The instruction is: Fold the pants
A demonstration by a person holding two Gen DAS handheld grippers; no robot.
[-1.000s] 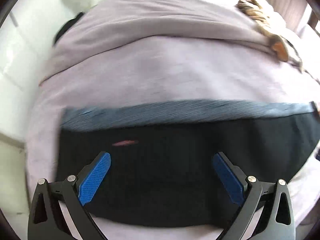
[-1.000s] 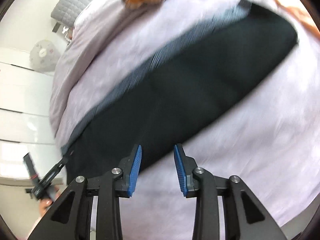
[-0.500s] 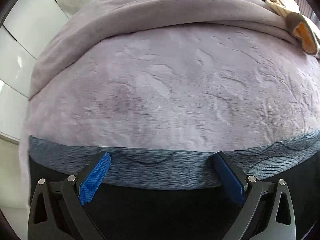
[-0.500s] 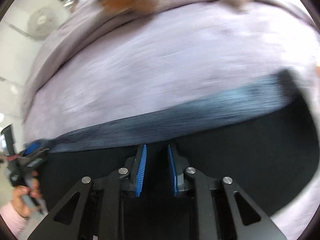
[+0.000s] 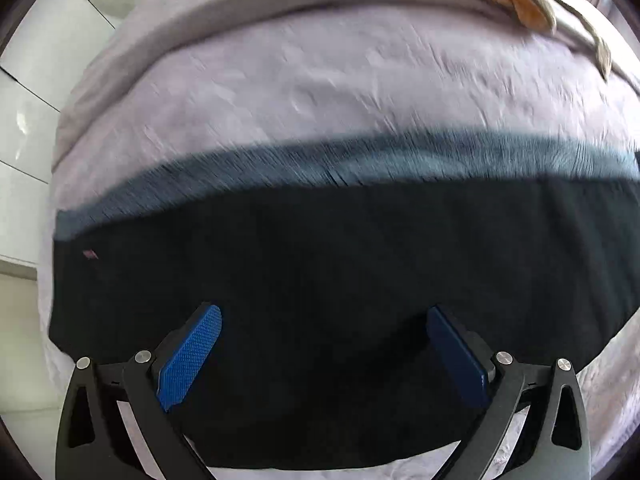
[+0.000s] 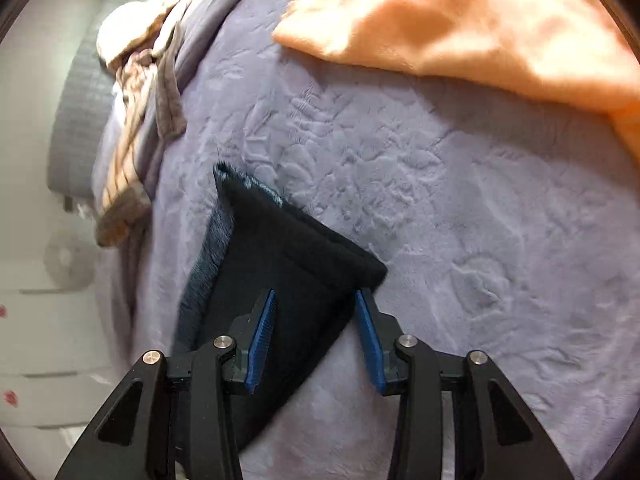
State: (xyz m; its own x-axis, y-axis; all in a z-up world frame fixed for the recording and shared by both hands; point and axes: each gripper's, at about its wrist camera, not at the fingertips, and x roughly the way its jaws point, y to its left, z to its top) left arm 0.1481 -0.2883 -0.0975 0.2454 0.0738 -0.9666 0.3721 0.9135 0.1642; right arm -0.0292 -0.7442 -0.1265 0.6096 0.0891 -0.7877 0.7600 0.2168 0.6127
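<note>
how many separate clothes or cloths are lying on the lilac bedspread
3, in the right wrist view: the black pants with a grey-blue band nearest, the orange fleece cloth at top right, the beige striped garment along the left edge. More may lie outside view.

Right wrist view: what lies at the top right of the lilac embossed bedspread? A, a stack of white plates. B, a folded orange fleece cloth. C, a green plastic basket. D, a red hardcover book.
B: a soft orange fleece cloth lies across the upper right of the lilac embossed bedspread, beyond the end of the black pants.
</note>
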